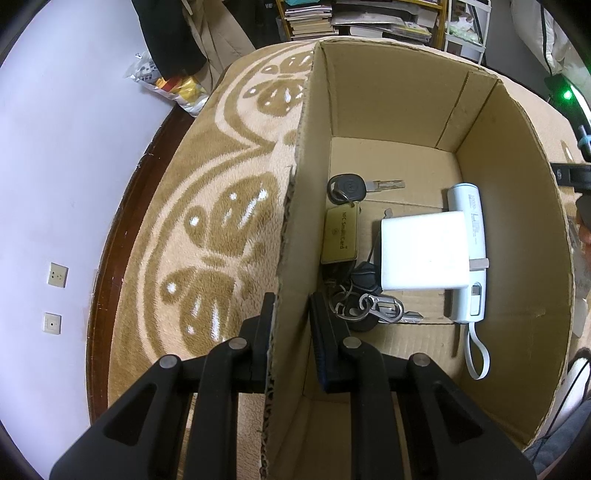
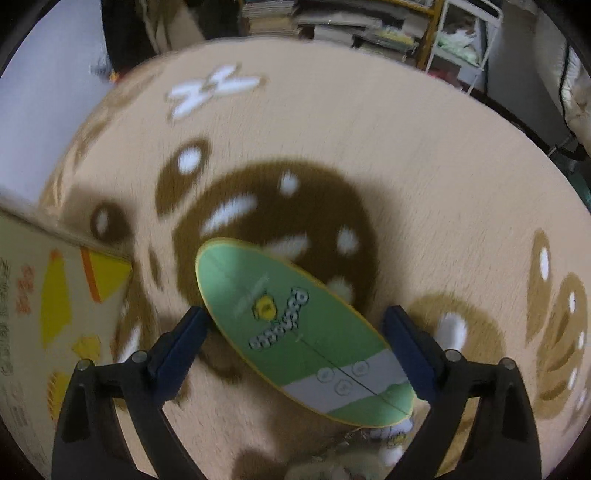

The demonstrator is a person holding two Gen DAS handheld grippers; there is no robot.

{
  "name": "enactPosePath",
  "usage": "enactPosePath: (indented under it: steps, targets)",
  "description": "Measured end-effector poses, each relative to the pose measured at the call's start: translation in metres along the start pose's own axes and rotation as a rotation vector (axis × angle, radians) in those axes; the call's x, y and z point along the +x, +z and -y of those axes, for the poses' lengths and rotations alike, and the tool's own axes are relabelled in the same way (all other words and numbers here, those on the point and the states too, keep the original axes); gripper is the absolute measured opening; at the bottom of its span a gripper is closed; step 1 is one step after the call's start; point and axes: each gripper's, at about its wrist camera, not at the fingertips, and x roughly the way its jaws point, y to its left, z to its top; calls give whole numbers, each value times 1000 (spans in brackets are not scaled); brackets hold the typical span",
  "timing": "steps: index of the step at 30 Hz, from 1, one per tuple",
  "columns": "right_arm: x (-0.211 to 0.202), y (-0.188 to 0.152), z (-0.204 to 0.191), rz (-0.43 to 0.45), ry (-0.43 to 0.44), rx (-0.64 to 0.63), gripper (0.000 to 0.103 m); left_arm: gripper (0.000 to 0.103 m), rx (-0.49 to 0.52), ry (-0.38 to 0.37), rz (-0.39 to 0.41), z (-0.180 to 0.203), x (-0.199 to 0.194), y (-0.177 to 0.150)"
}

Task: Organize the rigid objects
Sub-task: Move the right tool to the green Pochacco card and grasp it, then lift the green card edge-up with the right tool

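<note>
A green oval toy skateboard (image 2: 306,332) with a yellow rim and a white band lies slantwise on the patterned rug (image 2: 424,177). My right gripper (image 2: 297,332) is open and straddles it, one blue pad close to each long edge. My left gripper (image 1: 290,321) is shut on the near left wall of the open cardboard box (image 1: 295,206). On the box floor lie a car key (image 1: 347,188) with a tan NFC tag (image 1: 341,236), a white square charger (image 1: 424,251), a white cylindrical power bank (image 1: 469,251) and a bunch of keys (image 1: 369,306).
The box's printed outer side (image 2: 44,306) shows at the left edge of the right wrist view. Beyond the rug stand stacked books on shelves (image 1: 351,18), a plastic bag (image 1: 173,85) and a white wall with sockets (image 1: 58,275). A green light (image 1: 567,95) glows at far right.
</note>
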Motion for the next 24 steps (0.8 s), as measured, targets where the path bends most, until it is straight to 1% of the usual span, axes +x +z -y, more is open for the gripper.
enactPosePath:
  steps: [2,5,7,9,10,12,14,17,18,20,21,22,24]
  targets:
    - [-1,-4,-4,8,-22,-20,101,18,1,0,0,0,0,0]
    - [-2,-10,-7,29,-43,-5,99,18,-3,-3,-1,-1,0,0]
    - [-3,-14,-9,45,-62,-4,95,18,-3,-4,0,-1,1,0]
    - [-7,-18,-14,61,-62,-14,85,18,-3,-5,1,-2,1,0]
    - [-9,-20,-16,67,-63,-23,83,18,-3,-4,-1,-1,1,0]
    - [-12,-24,-22,78,-71,-37,74,18,-3,-4,-2,-2,1,-1]
    - [-16,-27,-25,92,-76,-44,70,18,-1,-3,-1,-2,1,-1]
    - [-19,-32,-29,103,-48,-51,59,18,-2,-3,-3,-3,1,-1]
    - [-20,-33,-30,103,-33,-48,59,18,-4,-4,-5,-3,1,-1]
    - [-20,-34,-36,112,-40,-51,58,18,-6,-7,-5,-4,2,-1]
    - [-20,-36,-37,118,-43,-54,56,18,-7,-8,-6,-4,2,0]
    - [-20,-37,-38,122,-43,-56,54,18,-7,-8,-7,-5,2,0]
    - [-20,-35,-37,126,-34,-59,44,18,-5,-5,-8,-4,3,1]
